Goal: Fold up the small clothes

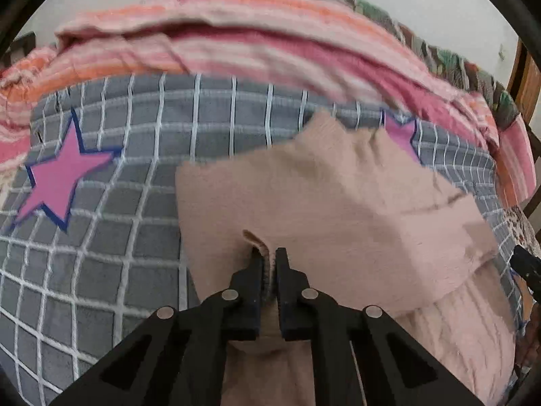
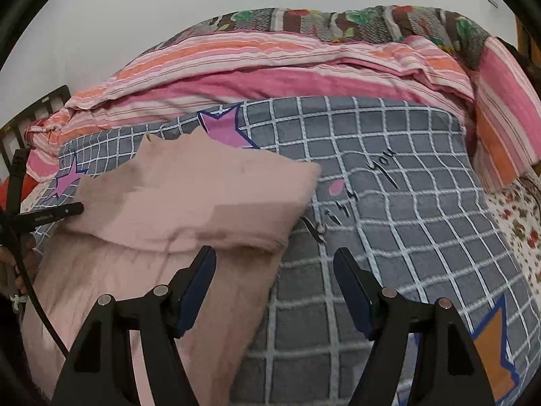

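Pink ribbed garment (image 1: 331, 196), checked blanket (image 1: 111, 270)

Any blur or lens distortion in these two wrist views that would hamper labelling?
Left wrist view: the striped quilt and the pink garment are smeared by motion blur; the left gripper stays sharp. Right wrist view: the garment's folded edge looks blocky, the grid blanket crisp. Both views bow the grid lines, with dark corners.

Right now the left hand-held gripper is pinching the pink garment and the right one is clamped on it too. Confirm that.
Wrong about the right hand-held gripper: the right wrist view shows its jaws open, gripping nothing. The left hand-held gripper does pinch the pink garment.
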Motion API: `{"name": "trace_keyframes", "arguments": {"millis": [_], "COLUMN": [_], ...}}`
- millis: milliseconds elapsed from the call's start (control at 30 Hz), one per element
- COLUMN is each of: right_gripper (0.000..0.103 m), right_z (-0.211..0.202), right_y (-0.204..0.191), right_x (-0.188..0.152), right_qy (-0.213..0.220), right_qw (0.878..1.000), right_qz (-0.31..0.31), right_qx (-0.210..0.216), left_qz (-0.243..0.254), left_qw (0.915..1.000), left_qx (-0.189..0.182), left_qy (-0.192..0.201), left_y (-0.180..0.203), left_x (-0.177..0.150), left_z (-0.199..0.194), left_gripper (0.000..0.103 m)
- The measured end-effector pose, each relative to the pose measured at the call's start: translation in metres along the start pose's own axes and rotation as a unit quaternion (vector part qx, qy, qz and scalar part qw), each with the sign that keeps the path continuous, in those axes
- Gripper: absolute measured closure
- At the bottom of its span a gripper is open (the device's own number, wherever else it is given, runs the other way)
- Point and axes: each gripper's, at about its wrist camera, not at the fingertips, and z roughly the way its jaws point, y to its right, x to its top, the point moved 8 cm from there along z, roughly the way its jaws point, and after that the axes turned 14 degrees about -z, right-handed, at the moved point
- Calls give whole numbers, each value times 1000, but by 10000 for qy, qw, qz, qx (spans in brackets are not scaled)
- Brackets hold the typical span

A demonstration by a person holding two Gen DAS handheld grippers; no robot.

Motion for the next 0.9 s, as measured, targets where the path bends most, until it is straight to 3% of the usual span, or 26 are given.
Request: {"name": "trace_keyframes", "arguments": {"millis": [133, 233, 433, 533, 600, 667, 800, 867, 900], "right_gripper": [32, 32, 32, 32, 32, 32, 32, 32, 32], "right_z": [14, 30, 83, 77, 64, 45, 11, -6, -19], "right_y": [0, 6, 12, 15, 17, 18, 11, 10, 11], "right_x": [22, 30, 9, 11, 13, 15, 12, 8, 5], "right_qy": [106, 22, -925, -883, -769, -561, -462, -406, -341], "right_qw": [9999, 10000, 9952, 9954, 9960, 9970, 9978, 9978, 9974], "right_qz": [-110, -5, 127, 228, 290, 322, 215, 203, 264], "right_qx": [-65, -68, -288, -283, -357, -424, -419, -476, -579], "left_qz": [-208, -205, -357, -241, -100, 6, -4, -100, -141], "left_qw": [9993, 9995, 9990, 9993, 9993, 9992, 9990, 9994, 9998], "left_qx": [-165, 143, 214, 265, 348, 402, 424, 284, 90], "left_qy": [259, 178, -130, -65, 13, 12, 161, 164, 113], "left_y": [-2, -11, -16, -12, -10, -7, -7, -7, -4], "left_x": [19, 16, 7, 5, 3, -1, -13, -21, -29], "left_z": [-11, 0, 17, 7, -2, -11, -46, -61, -72], "left_gripper": [96, 96, 93, 90, 85, 66, 57, 42, 42]}}
